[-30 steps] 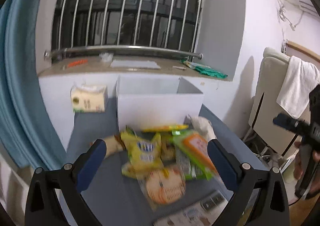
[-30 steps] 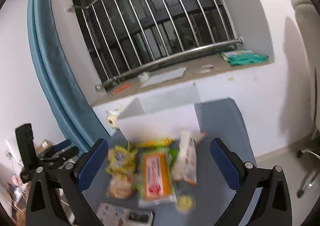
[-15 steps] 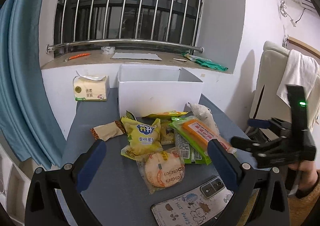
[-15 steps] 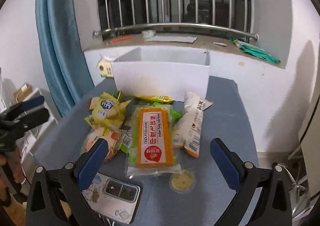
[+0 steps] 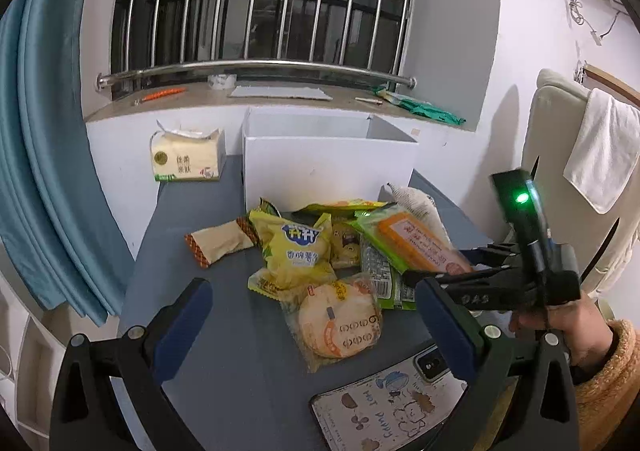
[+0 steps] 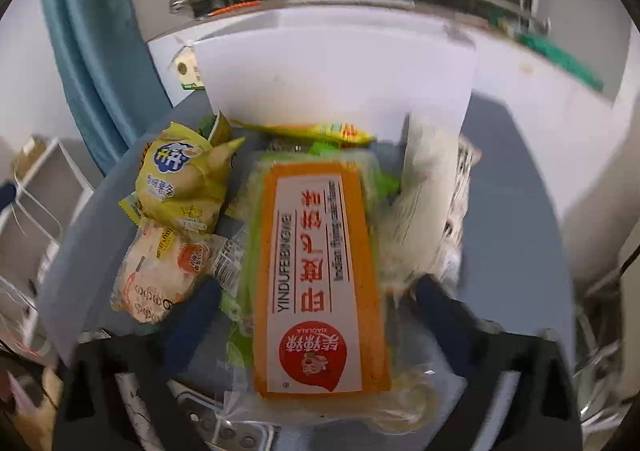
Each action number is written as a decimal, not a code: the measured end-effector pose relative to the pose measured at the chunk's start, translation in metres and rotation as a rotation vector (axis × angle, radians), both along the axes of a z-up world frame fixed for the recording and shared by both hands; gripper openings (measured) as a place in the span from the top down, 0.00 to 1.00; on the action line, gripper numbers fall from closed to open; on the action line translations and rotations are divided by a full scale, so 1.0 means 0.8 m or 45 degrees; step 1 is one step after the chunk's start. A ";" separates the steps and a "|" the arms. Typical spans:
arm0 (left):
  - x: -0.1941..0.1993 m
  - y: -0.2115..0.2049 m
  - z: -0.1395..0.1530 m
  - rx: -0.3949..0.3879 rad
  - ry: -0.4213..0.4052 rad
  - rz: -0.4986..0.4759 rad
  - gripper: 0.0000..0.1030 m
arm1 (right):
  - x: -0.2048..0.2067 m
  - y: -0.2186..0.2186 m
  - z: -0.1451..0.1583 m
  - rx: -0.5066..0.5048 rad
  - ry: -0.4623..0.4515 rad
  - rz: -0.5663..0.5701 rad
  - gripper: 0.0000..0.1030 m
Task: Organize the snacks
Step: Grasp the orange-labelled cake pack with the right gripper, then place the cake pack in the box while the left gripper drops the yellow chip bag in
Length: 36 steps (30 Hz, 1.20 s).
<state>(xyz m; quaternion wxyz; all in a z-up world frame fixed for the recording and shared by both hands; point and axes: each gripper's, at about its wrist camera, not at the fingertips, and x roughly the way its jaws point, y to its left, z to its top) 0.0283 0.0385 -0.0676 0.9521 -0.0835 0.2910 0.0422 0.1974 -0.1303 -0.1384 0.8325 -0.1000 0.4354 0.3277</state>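
Note:
A heap of snack packs lies on the grey table (image 5: 192,283) in front of an open white box (image 5: 328,167). On top of the heap is an orange-and-green pack (image 6: 316,263), seen too in the left wrist view as the orange pack (image 5: 416,239). My right gripper (image 6: 318,303) points steeply down over it, jaws closing, one pad on each long side of the pack and neither clearly pressing. From the left wrist view the right gripper (image 5: 440,263) reaches in from the right, held by a hand. My left gripper (image 5: 316,327) hovers open and empty near the table's front.
Around the orange pack lie a yellow chip bag (image 5: 296,247), a round rice-cracker pack (image 5: 340,323), a brown wrapped snack (image 5: 220,239) and a white bag (image 6: 424,219). A phone (image 5: 392,403) lies at the front edge. A tissue pack (image 5: 186,161) stands left of the box.
My right gripper has come down and forward onto the heap, now straddling the orange pack, with its jaws narrower than before. The left gripper has barely moved.

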 end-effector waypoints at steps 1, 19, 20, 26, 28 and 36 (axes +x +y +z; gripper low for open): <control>0.001 0.000 -0.002 -0.001 0.006 0.001 0.00 | 0.001 -0.003 -0.002 0.037 0.028 0.004 0.25; 0.094 -0.007 -0.029 0.068 0.150 -0.017 0.00 | -0.034 -0.085 0.061 0.246 -0.113 -0.108 0.44; 0.103 -0.008 -0.033 0.081 0.164 -0.017 0.00 | -0.035 -0.083 0.063 0.256 -0.119 -0.116 0.43; 0.170 -0.004 -0.067 0.162 0.305 0.035 0.00 | -0.048 -0.119 0.079 0.303 -0.141 -0.164 0.43; 0.185 0.003 -0.081 0.143 0.347 0.037 0.00 | -0.049 -0.128 0.080 0.318 -0.136 -0.182 0.43; 0.178 0.038 -0.105 -0.048 0.314 0.044 0.50 | -0.047 -0.132 0.075 0.344 -0.114 -0.171 0.43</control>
